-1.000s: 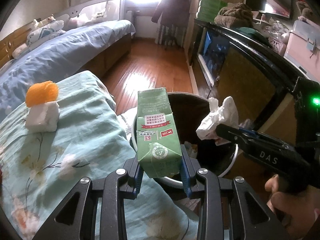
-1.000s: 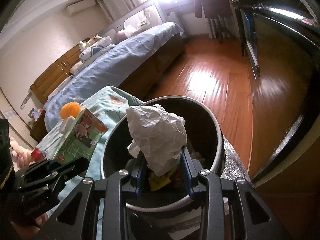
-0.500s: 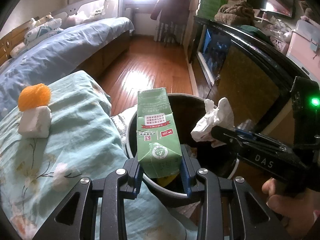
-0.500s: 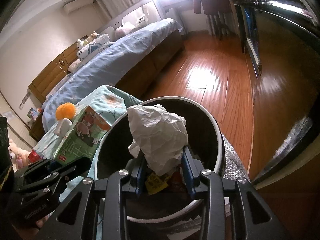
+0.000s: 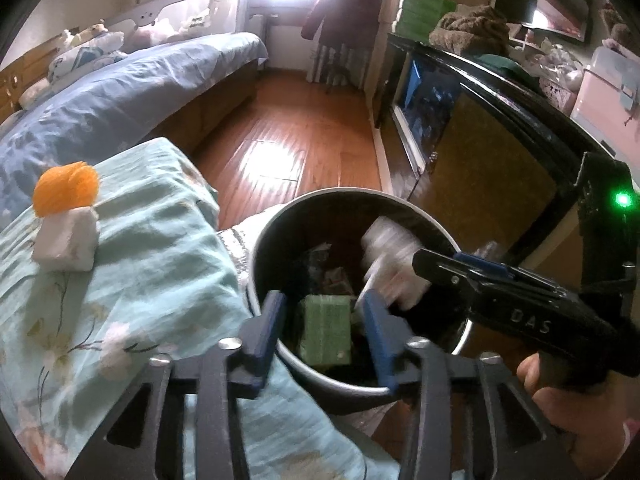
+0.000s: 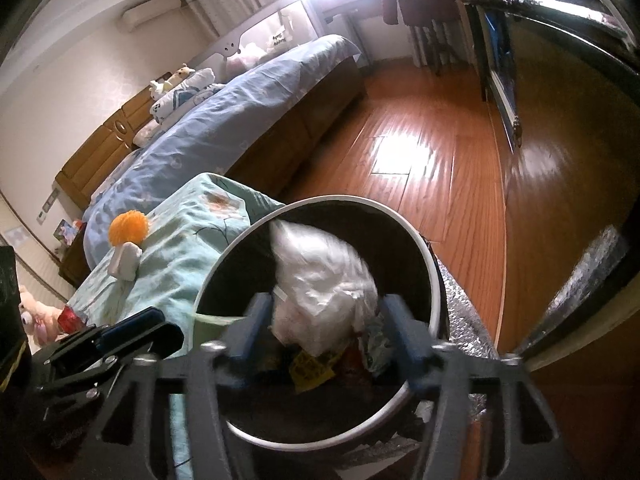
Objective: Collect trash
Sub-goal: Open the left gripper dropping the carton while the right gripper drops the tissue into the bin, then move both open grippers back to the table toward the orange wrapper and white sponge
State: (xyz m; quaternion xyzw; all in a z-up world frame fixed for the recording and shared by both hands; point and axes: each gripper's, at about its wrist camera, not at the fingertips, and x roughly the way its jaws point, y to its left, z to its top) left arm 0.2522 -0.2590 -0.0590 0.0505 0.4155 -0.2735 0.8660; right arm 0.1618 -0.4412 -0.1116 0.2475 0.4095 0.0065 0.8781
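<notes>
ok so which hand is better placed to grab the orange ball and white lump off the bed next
Left. The left hand-held gripper is open, its green carton lying in the bin, and it sits beside the bedspread holding the orange ball and white lump. The right hand-held gripper is across the bin.

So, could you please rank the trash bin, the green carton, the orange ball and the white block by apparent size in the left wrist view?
1. trash bin
2. green carton
3. orange ball and white block: look alike, so unranked; they also lie farther from the camera than the carton.
</notes>
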